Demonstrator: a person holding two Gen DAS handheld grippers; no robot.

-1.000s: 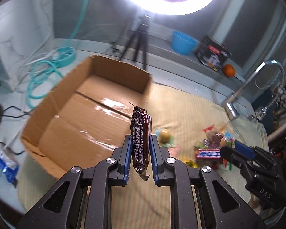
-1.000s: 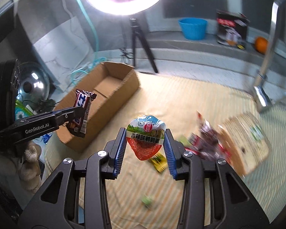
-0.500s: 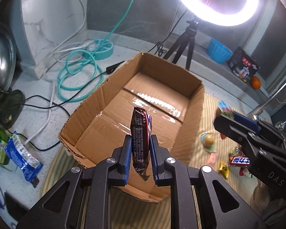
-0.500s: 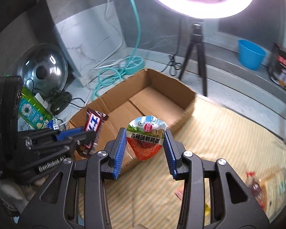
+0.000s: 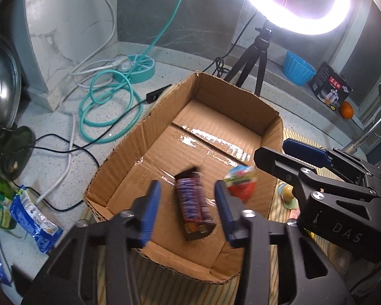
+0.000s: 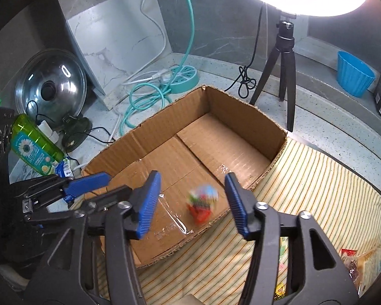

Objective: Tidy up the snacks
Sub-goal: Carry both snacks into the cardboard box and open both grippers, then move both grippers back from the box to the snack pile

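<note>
An open cardboard box [image 5: 149,124] [image 6: 241,117] sits on the striped mat. My left gripper [image 5: 188,211] is open above the box's near end; the dark chocolate bar [image 5: 194,203] is loose and blurred between its fingers, inside the box. My right gripper [image 6: 193,203] is open over the box's near right corner; the red-and-white jelly cup [image 6: 202,202] is loose and blurred below it, and also shows in the left wrist view [image 5: 241,185]. The right gripper's body [image 5: 317,185] shows at the right of the left wrist view.
A ring light on a tripod [image 6: 284,58] stands behind the box. A teal hose [image 5: 106,109], cables, a pot lid [image 6: 50,86] and a green bottle [image 6: 33,142] lie left. More snacks [image 6: 353,261] lie on the striped mat [image 6: 317,190] at right. A blue bowl [image 5: 297,68] stands behind.
Both grippers moved over the box and opened. The chocolate bar and the jelly cup left the fingers and are dropping into the box.
</note>
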